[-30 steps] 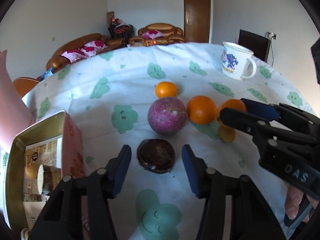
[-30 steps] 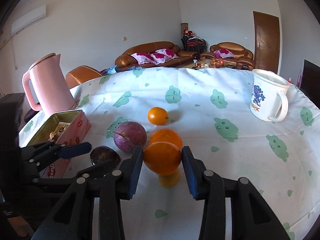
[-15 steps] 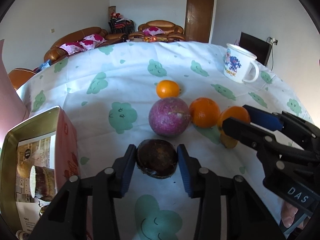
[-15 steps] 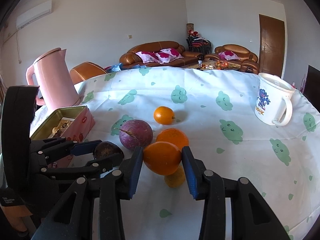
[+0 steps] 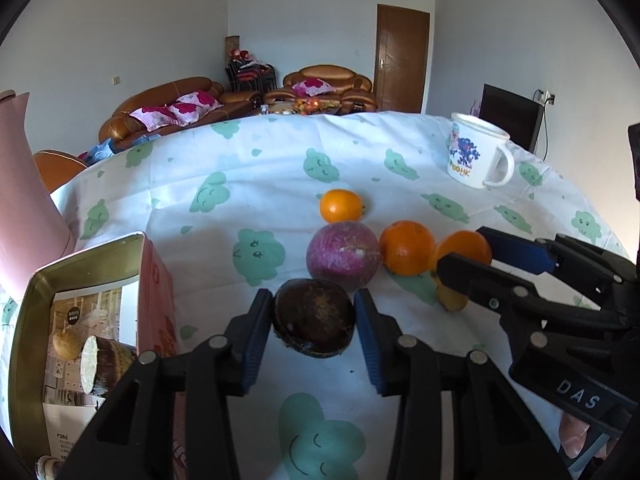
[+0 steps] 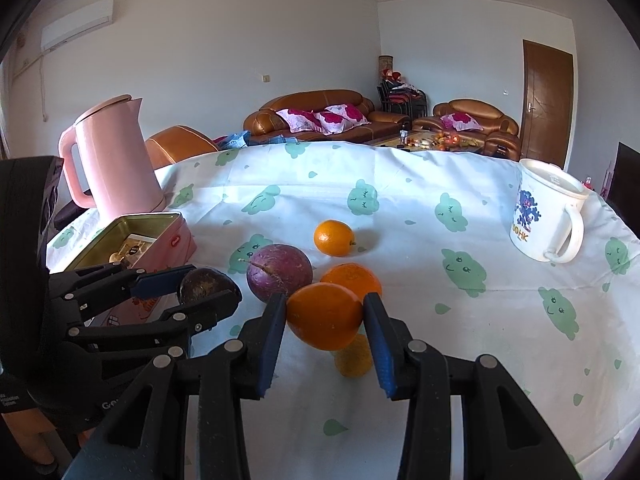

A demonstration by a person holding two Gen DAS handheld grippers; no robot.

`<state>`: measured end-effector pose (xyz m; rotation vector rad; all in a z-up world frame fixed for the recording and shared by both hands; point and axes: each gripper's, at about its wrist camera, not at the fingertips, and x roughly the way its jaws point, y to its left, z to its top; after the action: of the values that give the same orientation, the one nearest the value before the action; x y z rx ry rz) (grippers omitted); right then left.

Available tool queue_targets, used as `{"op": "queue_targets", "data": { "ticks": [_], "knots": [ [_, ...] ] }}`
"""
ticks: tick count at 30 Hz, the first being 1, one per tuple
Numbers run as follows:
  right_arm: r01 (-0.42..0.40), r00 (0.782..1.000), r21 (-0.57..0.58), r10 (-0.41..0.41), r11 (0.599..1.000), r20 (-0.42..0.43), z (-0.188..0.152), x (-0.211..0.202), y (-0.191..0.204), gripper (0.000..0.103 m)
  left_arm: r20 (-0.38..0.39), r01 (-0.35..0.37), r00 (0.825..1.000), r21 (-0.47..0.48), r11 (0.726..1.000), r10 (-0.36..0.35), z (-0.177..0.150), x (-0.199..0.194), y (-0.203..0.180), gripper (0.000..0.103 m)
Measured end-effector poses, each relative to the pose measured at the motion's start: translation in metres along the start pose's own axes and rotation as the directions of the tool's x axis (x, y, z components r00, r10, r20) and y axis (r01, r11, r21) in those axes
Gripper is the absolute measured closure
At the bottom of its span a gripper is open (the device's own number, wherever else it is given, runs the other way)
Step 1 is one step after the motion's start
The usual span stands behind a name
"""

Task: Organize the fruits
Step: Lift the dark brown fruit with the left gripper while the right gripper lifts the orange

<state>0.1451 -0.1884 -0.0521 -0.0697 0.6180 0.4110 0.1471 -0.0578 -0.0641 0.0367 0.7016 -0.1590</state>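
Bright daylight, soft shadows beside the fruit, sharp focus, strong fisheye bending and dark corners.

White walls [image 6: 224, 52] enclose the room. Brown leather sofas [image 6: 316, 114] with pink cushions [image 6: 320, 116] line the far wall. A wooden door [image 6: 548, 100] stands right

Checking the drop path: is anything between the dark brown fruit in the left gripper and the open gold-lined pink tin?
Nothing visible. The left gripper is shut on the dark brown fruit, and only bare cloud-print tablecloth lies between it and the open gold-lined pink tin beside it.
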Motion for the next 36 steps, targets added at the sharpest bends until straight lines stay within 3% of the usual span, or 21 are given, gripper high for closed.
{"op": "queue_targets", "data": {
  "ticks": [36],
  "knots": [
    [-0.023, 0.992, -0.036, 0.027, 0.999, 0.124, -0.002, -0.024, 0.008, 0.061, 0.153, -0.023, 0.988, -0.012, 1.000, 0.024, -0.003, -0.030, 0.001, 0.060]
  ]
}}
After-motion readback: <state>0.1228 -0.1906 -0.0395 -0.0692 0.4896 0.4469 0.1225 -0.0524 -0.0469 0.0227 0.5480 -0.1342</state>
